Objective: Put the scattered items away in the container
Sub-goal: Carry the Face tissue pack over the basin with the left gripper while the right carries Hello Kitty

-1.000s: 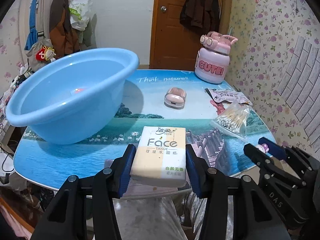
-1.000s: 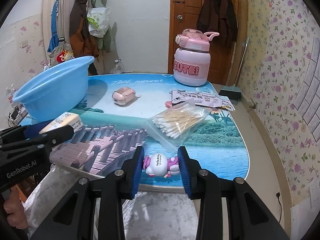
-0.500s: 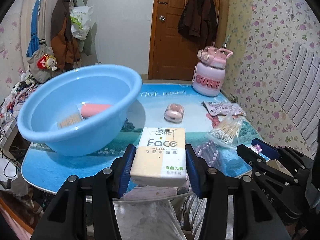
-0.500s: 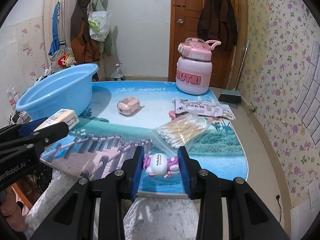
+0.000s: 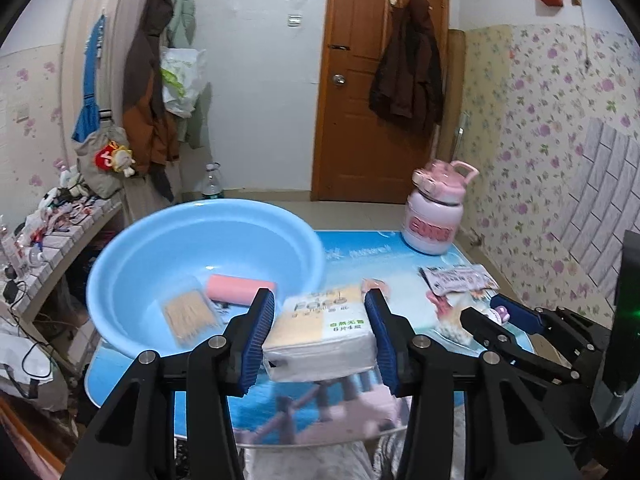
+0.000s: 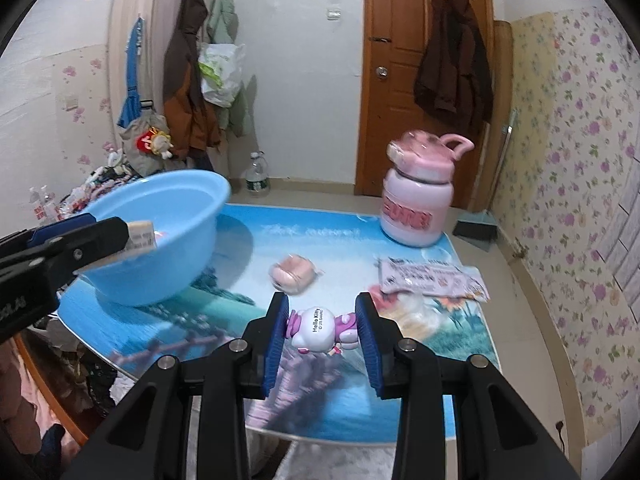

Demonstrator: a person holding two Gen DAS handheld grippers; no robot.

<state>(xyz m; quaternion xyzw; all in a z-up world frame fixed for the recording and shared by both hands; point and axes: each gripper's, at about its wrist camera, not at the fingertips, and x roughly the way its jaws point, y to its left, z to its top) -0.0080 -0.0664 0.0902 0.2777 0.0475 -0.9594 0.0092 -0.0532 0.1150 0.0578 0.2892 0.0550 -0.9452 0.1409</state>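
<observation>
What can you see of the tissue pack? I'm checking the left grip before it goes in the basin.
The tissue pack is a soft plastic-wrapped block, cream and orange on top with "Face" print and a green label, white at the near end. It is off the table, tilted slightly, pinched at both sides by the left gripper, whose jaws are closing. Nothing else touches it. It hangs beside the blue basin.

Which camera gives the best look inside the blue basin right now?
Left wrist view: it looks down into the blue basin, showing a pink roll and a stick bundle. Right wrist view shows mostly its outer wall.
</observation>
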